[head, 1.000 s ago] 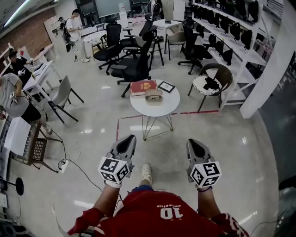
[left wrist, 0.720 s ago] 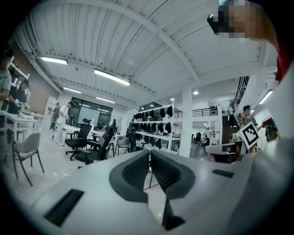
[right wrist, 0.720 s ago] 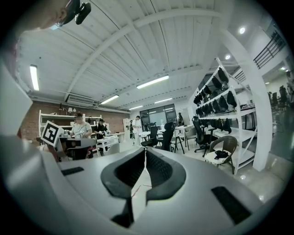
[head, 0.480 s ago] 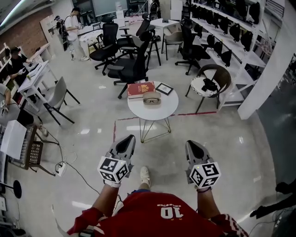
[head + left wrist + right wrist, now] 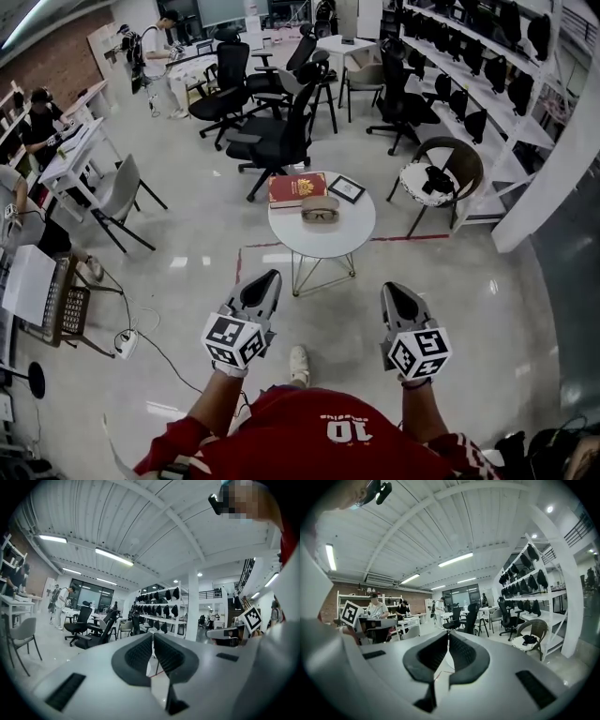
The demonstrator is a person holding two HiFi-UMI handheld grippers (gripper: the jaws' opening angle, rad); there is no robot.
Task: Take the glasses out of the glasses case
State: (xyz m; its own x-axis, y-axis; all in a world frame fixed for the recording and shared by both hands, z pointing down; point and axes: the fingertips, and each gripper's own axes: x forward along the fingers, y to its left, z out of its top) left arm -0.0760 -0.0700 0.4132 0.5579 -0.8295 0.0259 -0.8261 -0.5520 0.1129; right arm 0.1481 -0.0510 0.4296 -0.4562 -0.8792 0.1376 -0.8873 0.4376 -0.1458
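Person: stands on the pale floor; red shirt and one shoe (image 5: 297, 360) show at the bottom of the head view.
Left gripper (image 5: 269, 278): held low in front of the body; its own view shows the jaws pressed together to the tips, with nothing between them.
Right gripper (image 5: 392, 288): level with the left and well apart from it; jaws likewise closed up and empty.
Step in hand: judged to be the approach, since both tools are well short of the table (image 5: 330, 242).
Doing it well: step up square to the table, part both pairs of jaws before reaching, steady the case with one tool and take the frame at its bridge or a temple with the other, keeping off the lenses.
Glasses case (image 5: 320, 202): lies open near the middle of the small round white table.
Glasses (image 5: 320, 215): dark-framed, lying inside the case.
Long axis: case and glasses both run left to right across the person's line of approach; the lenses seem to face up and toward the person.
Behind the case: a red book (image 5: 297, 187) and a small picture frame (image 5: 346, 189), just beyond it.
Farther off: office chairs, desks and people at work.
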